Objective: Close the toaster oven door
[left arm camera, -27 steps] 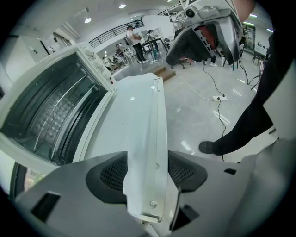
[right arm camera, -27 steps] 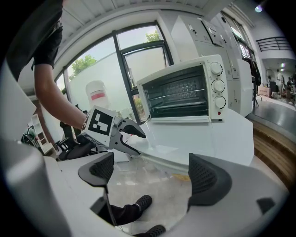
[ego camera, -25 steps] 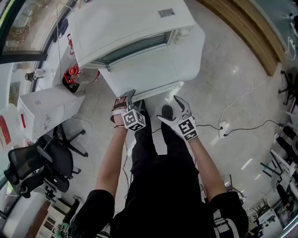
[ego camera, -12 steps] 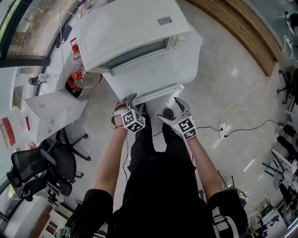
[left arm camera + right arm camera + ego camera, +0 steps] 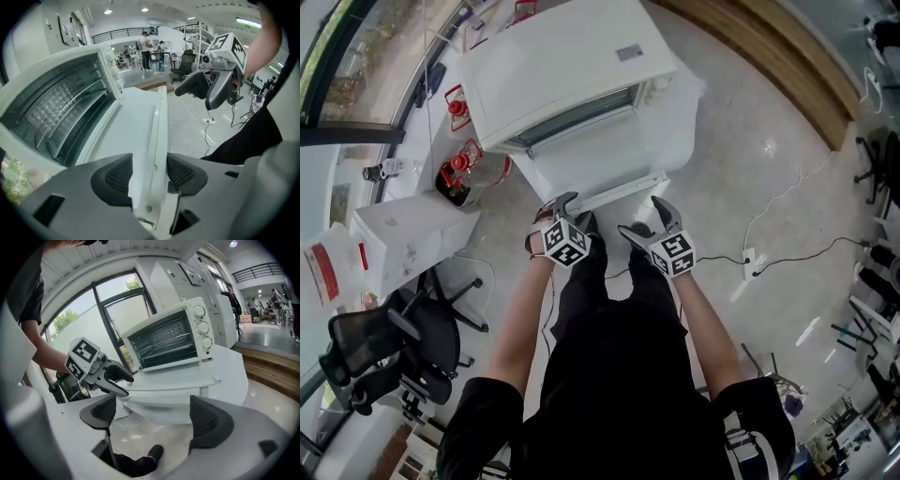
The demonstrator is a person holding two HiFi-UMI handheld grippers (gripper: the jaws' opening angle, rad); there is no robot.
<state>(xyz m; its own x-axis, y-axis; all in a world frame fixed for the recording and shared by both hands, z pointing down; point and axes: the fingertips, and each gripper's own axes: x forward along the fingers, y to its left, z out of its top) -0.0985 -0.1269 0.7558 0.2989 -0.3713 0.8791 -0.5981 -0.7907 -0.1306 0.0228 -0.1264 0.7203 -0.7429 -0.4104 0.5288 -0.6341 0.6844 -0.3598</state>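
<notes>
A white toaster oven [image 5: 572,66] stands on a white table [image 5: 684,103], its door [image 5: 600,155] folded down flat toward me. My left gripper [image 5: 558,208] is at the left end of the door's front edge. In the left gripper view its jaws [image 5: 151,176] straddle that edge [image 5: 157,140] and are closing, with a thin gap still showing at the right pad [image 5: 185,174]. My right gripper [image 5: 645,220] hangs open just below the edge's right part. In the right gripper view nothing lies between its pads [image 5: 152,416]; the open door [image 5: 173,378] and left gripper [image 5: 124,383] are ahead.
A black office chair [image 5: 375,347] and a white box [image 5: 408,234] stand at the left, with red objects [image 5: 455,164] by the table. A cable and socket [image 5: 750,258] lie on the floor at the right. A wooden step [image 5: 769,56] runs behind.
Both grippers have moved up a little toward the door's front edge. The left jaws have narrowed around that edge. The door has not moved.
</notes>
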